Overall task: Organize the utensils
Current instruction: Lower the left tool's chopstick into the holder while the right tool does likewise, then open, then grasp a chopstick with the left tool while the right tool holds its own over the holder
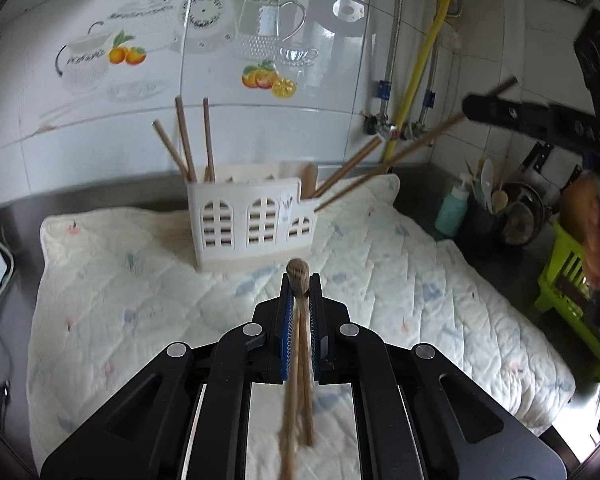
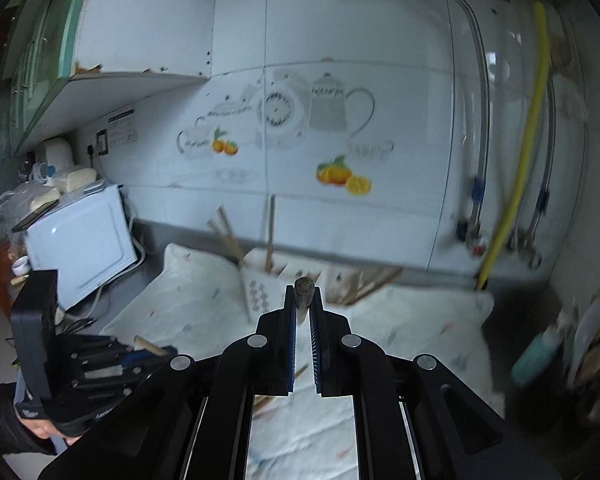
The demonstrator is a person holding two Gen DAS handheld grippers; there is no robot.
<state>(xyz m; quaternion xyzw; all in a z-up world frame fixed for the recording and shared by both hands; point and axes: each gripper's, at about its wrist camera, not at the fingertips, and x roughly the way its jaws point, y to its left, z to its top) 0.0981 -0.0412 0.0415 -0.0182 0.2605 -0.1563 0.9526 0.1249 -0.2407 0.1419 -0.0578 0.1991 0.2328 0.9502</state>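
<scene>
A white utensil holder (image 1: 252,220) with arched cut-outs stands on a quilted cloth (image 1: 140,280). Several wooden chopsticks (image 1: 186,140) lean out of it. My left gripper (image 1: 299,280) is shut on wooden chopsticks (image 1: 298,392), seemingly two, whose blunt ends poke past the fingertips just short of the holder. At the upper right, my right gripper (image 1: 470,106) is raised and clamps a long chopstick (image 1: 400,152) slanting down toward the holder's right side. In the right wrist view the right gripper (image 2: 304,292) is shut on that chopstick's end (image 2: 304,286). The blurred holder (image 2: 260,292) lies beyond it. The left gripper (image 2: 100,368) sits low left in a hand.
The cloth lies on a steel counter against a tiled wall. A white microwave (image 2: 84,248) stands at the left. At the right are a teal bottle (image 1: 452,212), a dark pot of utensils (image 1: 496,204), a green rack (image 1: 568,280), and a yellow hose (image 1: 420,68) with pipes.
</scene>
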